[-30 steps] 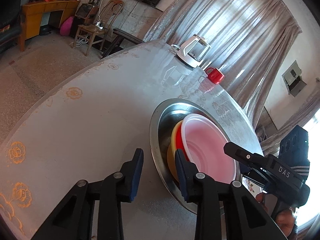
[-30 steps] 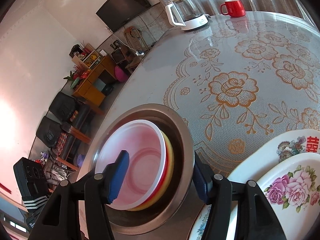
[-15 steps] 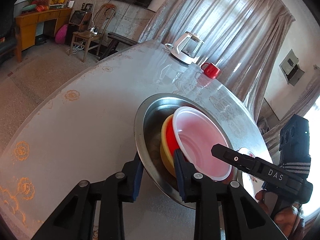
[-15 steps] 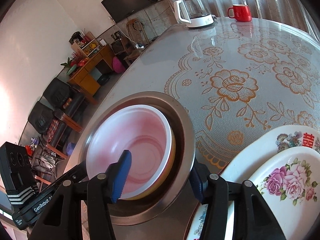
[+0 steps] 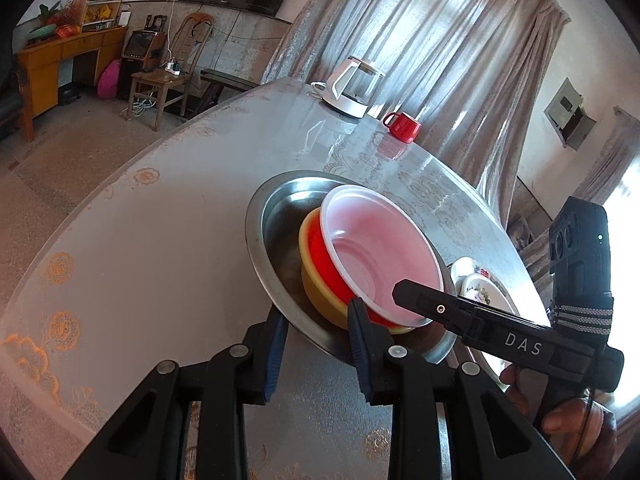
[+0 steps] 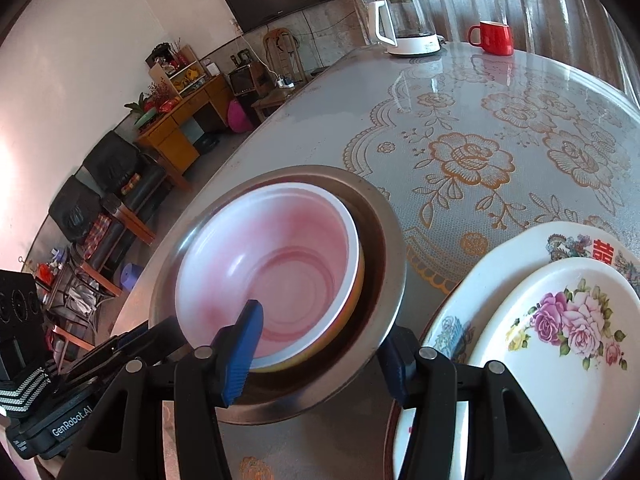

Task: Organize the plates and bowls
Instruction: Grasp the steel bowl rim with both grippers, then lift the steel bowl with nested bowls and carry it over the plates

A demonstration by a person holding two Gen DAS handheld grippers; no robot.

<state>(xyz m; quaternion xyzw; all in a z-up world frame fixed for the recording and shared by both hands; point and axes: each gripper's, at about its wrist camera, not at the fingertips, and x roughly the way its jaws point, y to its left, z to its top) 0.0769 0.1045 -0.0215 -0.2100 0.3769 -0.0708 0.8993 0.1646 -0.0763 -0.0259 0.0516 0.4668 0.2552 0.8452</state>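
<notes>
The left gripper (image 5: pixel 316 320) now has its two blue-padded fingers closed across the near rim of the wide stainless-steel basin (image 5: pixel 264 236); a second ago that rim lay beside them, outside the gap. The right gripper (image 6: pixel 324 344) straddles the opposite edge of the same basin (image 6: pixel 392 248), one finger inside over the bowls, the other outside under the rim. Its jaws have narrowed over that second, yet whether the pads press the metal cannot be told from either view. The basin appears to have slid slightly toward the person, so a two-handed shift of the whole stack seems under way, not the sorting of single pieces.

Inside the basin sits a nest of three: a yellow plastic bowl (image 5: pixel 320 292) at the bottom, a red plastic bowl (image 5: pixel 328 256) within it, and a translucent pink-white plastic bowl (image 6: pixel 280 264) on top, leaning toward the far side. Just beside the basin, a small rose-patterned white plate (image 6: pixel 560 332) rests on a larger decorated white platter (image 6: pixel 520 240).
</notes>
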